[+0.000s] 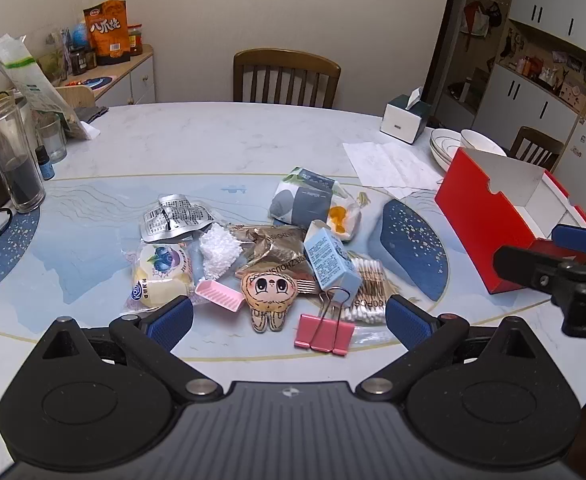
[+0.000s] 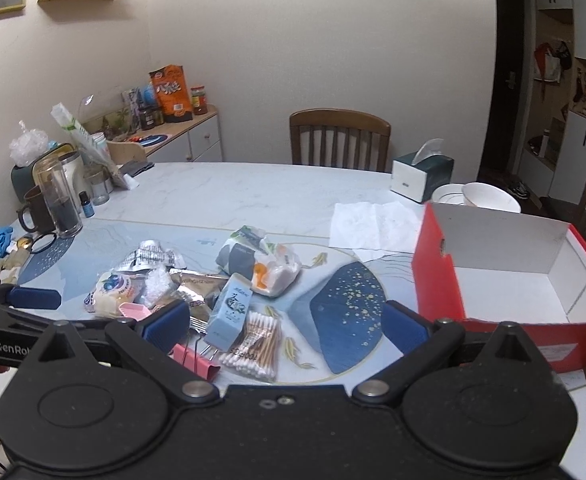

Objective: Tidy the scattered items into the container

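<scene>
Scattered items lie in a heap mid-table: a pink binder clip (image 1: 323, 334), a plush tooth charm (image 1: 267, 298), a pink comb (image 1: 219, 296), a light blue carton (image 1: 333, 260), a cotton swab pack (image 1: 367, 288), a blueberry snack (image 1: 161, 276), a silver packet (image 1: 173, 216), a gold wrapper (image 1: 269, 248) and a tissue pack (image 1: 305, 200). My left gripper (image 1: 289, 322) hovers open just before the heap, nothing between its fingers. The red box (image 2: 437, 280) stands open and bare inside at the right. My right gripper (image 2: 287, 328) is open over the carton (image 2: 229, 312) and swabs (image 2: 255, 344), holding nothing.
A tissue box (image 1: 405, 120), stacked white bowls (image 1: 449, 144) and a paper napkin (image 1: 389, 164) sit behind the red box. A glass jar (image 1: 13, 156), a mug and small bottles crowd the table's left edge. A wooden chair (image 1: 287, 76) stands at the far side.
</scene>
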The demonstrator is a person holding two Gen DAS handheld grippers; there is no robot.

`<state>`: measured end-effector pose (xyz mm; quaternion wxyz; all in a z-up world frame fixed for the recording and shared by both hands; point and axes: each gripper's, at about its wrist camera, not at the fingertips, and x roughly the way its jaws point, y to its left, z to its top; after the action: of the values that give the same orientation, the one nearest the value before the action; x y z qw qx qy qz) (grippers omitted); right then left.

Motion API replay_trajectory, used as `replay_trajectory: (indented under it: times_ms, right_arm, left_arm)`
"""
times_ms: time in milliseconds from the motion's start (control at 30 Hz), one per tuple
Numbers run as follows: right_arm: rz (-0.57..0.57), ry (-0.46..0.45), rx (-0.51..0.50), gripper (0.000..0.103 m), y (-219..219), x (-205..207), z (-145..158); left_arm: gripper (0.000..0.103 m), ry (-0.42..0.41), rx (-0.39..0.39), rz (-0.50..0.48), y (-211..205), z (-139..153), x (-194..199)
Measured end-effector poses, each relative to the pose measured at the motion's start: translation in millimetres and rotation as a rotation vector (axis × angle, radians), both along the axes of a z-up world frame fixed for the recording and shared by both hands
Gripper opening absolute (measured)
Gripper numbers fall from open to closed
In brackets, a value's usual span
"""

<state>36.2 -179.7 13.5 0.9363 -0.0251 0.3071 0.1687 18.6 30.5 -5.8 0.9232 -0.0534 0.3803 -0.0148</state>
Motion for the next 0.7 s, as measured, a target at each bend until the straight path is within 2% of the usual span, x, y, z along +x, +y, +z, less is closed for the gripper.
replay_trajectory:
  times_ms: [433, 700]
  right_arm:
    - [-0.004, 0.018, -0.016, 0.100, 26.0, 35.4, -12.3]
    - [0.004, 0.058, -0.025, 0.095, 46.7, 59.1, -25.6]
  left_arm:
    - [0.103, -0.012, 0.014, 0.054, 29.3, -3.4, 26.9]
    - [0.103, -0.024, 0.097, 0.057, 51.7, -24.1, 50.8]
